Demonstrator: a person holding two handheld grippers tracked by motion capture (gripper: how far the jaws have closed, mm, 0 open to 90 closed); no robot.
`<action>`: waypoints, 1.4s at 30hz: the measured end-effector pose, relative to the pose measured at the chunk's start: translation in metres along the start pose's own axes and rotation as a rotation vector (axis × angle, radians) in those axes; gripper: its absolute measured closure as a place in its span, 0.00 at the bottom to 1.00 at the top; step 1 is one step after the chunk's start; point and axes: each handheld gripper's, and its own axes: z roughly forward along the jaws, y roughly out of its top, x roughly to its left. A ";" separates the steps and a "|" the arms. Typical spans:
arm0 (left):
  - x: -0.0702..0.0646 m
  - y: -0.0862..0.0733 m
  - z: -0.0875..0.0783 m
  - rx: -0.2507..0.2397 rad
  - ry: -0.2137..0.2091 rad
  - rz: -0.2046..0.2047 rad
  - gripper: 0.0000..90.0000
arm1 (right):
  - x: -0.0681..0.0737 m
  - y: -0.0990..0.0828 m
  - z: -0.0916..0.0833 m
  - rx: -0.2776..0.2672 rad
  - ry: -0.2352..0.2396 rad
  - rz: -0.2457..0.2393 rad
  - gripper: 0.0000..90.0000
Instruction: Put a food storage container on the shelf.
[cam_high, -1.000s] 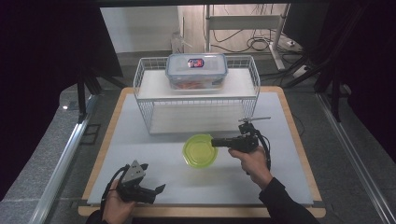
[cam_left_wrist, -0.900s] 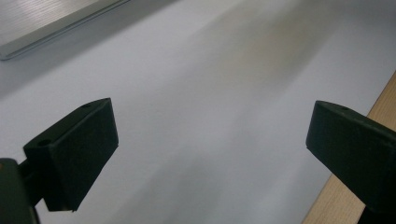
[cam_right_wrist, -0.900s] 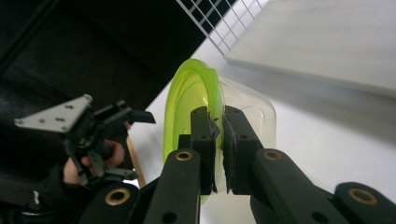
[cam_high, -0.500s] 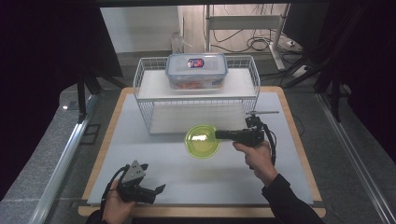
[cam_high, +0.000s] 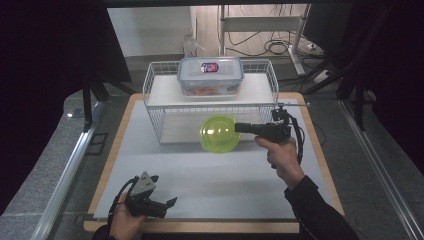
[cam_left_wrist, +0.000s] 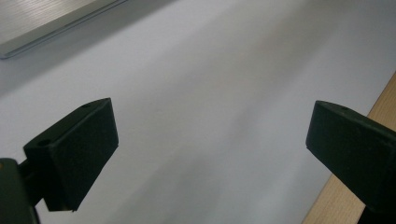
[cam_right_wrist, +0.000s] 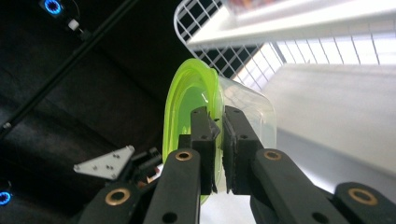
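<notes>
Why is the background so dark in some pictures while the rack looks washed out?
High view: surroundings fall black, the white table evenly lit. Right gripper view: the wire rack blows out white, with glare on the green-lidded container. Left gripper view: soft, featureless tabletop, jaws sharp.

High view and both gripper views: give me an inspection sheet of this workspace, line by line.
Surface: white mat on a wood-edged table, bare in front.
Job's things: green-lidded clear container held off the mat on its side, in front of the wire rack.
Clutter: lidded food box on the rack's top shelf.
Grippers: right tongs shut on the container's rim; left tongs open, nothing between them, low over the mat's near edge.
Cables: one trails from each gripper; more lie on the floor behind.
Surroundings: dark curtains, metal frame.
</notes>
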 end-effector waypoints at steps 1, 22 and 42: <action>0.000 0.000 0.000 -0.001 0.000 0.000 0.02 | 0.002 0.004 -0.002 -0.010 0.002 -0.001 0.94; 0.001 0.000 0.000 -0.007 -0.008 -0.007 0.02 | 0.024 0.074 -0.015 -0.124 0.016 0.008 0.94; 0.002 0.000 0.000 -0.011 -0.017 -0.013 0.02 | 0.031 0.135 -0.009 -0.196 -0.055 0.018 0.94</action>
